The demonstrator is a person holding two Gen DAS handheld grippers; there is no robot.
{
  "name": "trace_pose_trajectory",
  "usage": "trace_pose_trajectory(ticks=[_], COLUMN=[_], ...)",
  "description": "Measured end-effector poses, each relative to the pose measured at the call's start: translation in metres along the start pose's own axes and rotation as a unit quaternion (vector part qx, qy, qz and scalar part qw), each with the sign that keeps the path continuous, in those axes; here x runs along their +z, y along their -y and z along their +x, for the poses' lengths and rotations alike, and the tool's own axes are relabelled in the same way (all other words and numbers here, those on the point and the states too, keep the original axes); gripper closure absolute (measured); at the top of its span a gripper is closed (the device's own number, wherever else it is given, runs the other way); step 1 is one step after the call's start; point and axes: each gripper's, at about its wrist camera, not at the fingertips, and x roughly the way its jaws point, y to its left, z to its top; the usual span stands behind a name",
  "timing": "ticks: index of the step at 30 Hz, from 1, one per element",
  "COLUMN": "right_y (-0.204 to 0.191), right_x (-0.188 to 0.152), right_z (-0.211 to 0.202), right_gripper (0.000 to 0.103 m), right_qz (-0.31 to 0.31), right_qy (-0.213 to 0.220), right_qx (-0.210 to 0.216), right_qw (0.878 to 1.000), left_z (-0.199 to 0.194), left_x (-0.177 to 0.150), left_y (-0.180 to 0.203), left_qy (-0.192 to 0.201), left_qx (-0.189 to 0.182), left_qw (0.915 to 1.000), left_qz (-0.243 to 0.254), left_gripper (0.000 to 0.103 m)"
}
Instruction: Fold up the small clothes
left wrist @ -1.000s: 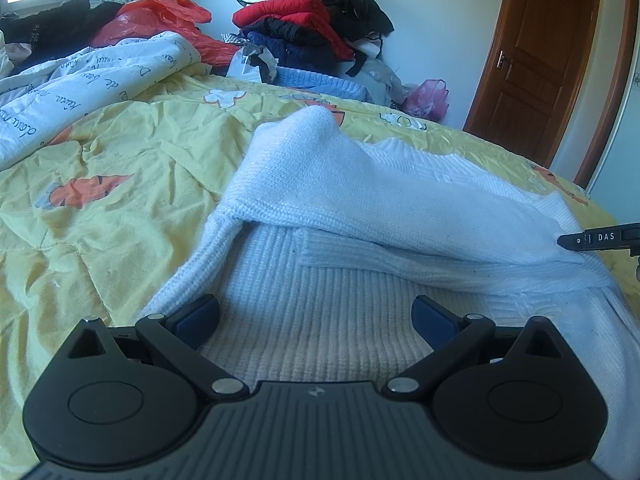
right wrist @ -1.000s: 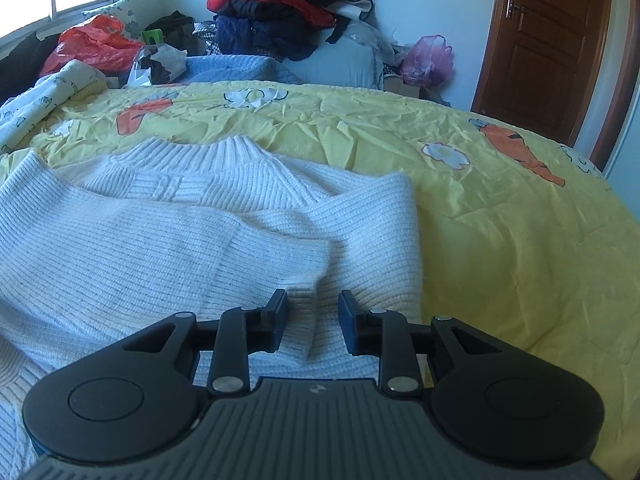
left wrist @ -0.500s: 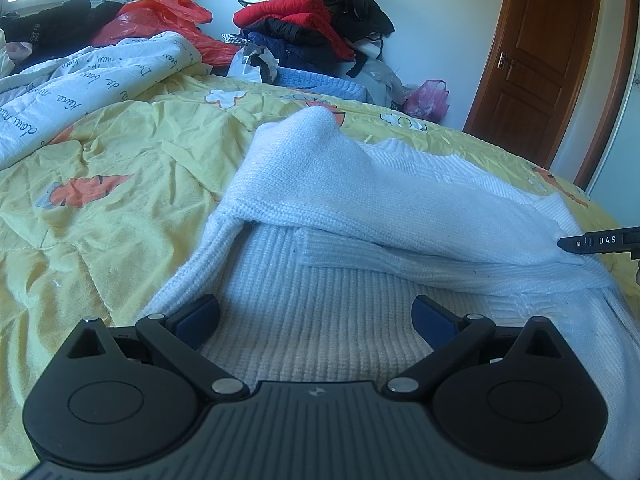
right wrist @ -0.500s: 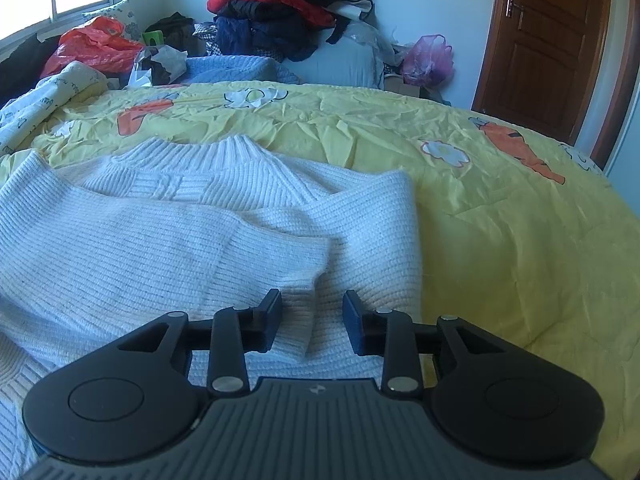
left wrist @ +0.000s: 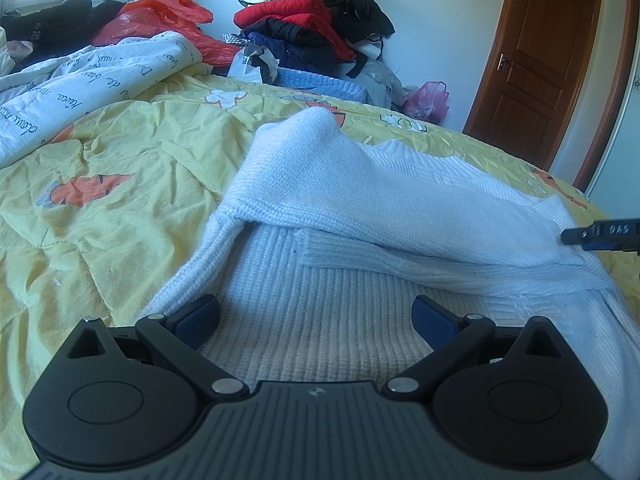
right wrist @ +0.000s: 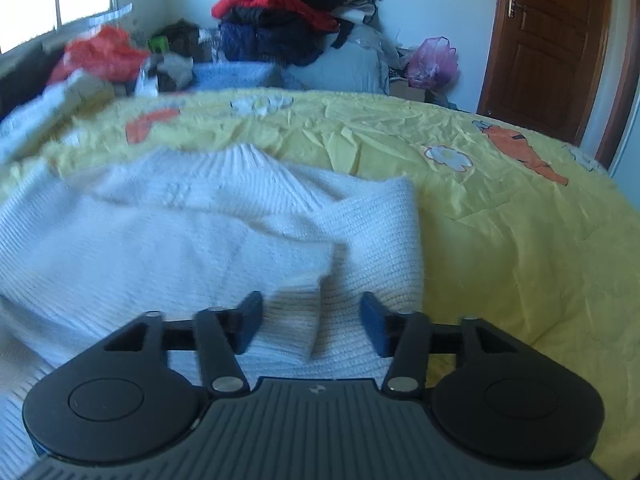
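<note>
A white knit sweater (left wrist: 360, 208) lies on the yellow bedspread (left wrist: 100, 200), both sleeves folded across its body. My left gripper (left wrist: 316, 316) is open and empty, low over the sweater's ribbed hem. My right gripper (right wrist: 310, 320) is open, its fingers either side of the folded sleeve's cuff (right wrist: 296, 320) without holding it. The sweater (right wrist: 180, 232) fills the left of the right wrist view. The right gripper's fingertip (left wrist: 600, 234) shows at the left wrist view's right edge, beside the sweater.
A white printed duvet (left wrist: 80, 80) lies bunched at the bed's far left. A pile of red, dark and blue clothes (left wrist: 312, 28) stands behind the bed. A pink bag (left wrist: 426, 98) and a brown door (left wrist: 536, 60) are at the right.
My right gripper's jaws have opened wider around the cuff, and its view shifted and blurred. The left gripper has not moved.
</note>
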Motion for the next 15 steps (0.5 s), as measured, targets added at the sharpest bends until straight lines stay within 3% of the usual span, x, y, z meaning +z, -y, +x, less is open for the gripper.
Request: trace_pose_trajectory(ticks=[2, 6, 15], right_y=[0.008, 0.006, 0.000], right_x=[0.001, 0.000, -0.001], right_z=[-0.001, 0.002, 0.006], right_gripper=[0.039, 0.040, 0.038], right_qz=[0.021, 0.001, -0.024], right_qy=[-0.002, -0.010, 0.009], right_qx=[0.006, -0.002, -0.076], right_qw=[1.000, 1.000, 0.997], left_z=[0.000, 0.000, 0.000], left_x=[0.000, 0.000, 0.000], left_y=[-0.001, -0.001, -0.001], left_qy=[0.000, 0.000, 0.000], left_qx=[0.000, 0.000, 0.000], left_qw=[1.0000, 1.0000, 1.0000], left_qz=[-0.001, 0.000, 0.000], left_gripper=[0.000, 0.000, 0.000])
